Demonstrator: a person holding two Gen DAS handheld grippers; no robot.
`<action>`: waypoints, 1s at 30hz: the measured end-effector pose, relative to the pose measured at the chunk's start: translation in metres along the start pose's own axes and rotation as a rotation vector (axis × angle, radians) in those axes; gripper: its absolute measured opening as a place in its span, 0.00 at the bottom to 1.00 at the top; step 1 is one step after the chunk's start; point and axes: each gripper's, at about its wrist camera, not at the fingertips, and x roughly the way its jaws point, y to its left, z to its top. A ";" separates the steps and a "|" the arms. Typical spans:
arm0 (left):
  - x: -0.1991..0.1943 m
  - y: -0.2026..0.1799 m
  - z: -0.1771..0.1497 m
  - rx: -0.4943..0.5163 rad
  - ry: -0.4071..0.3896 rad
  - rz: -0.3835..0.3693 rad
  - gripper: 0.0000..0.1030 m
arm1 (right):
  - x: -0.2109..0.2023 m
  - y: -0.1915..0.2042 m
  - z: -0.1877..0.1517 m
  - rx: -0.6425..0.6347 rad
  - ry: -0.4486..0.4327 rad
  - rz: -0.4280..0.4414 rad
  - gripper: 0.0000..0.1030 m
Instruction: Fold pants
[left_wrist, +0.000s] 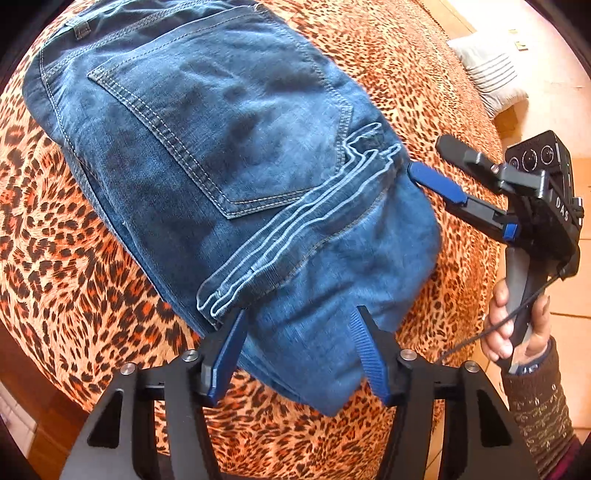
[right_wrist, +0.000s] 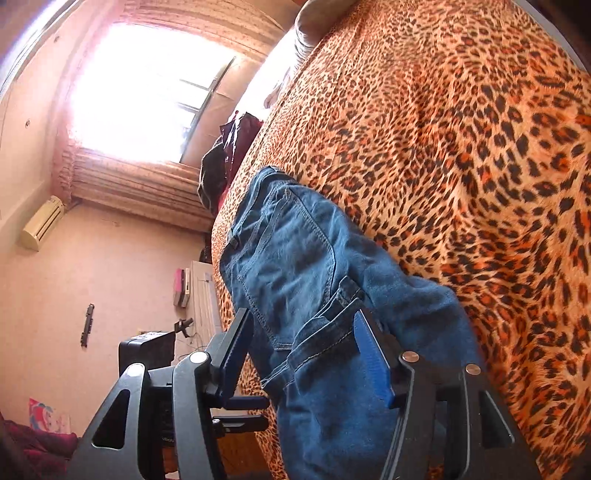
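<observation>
The pants (left_wrist: 229, 155) were blue denim, matt and unevenly faded, with pale contrast stitching and frayed, whitened hem edges. They lay on a leopard-print bedspread (left_wrist: 369, 48) of soft, slightly napped cloth. The left gripper (left_wrist: 299, 332) was matt black plastic with blue ribbed finger pads (left_wrist: 369, 354) and bright, polished metal pivot pins. The right gripper (right_wrist: 303, 350) showed the same matt black plastic, blue ridged pads and shiny pins. The floor (left_wrist: 569, 295) appeared smooth, glossy tile.
</observation>
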 end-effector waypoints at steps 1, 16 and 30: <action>0.011 -0.002 0.001 -0.003 0.024 0.008 0.53 | 0.010 -0.007 -0.003 0.012 0.022 -0.073 0.54; 0.063 -0.074 0.079 0.049 0.009 0.046 0.58 | -0.032 -0.075 -0.079 0.241 -0.159 -0.109 0.19; -0.056 -0.022 0.109 0.079 0.022 0.015 0.69 | -0.086 0.009 -0.141 0.139 -0.321 -0.264 0.60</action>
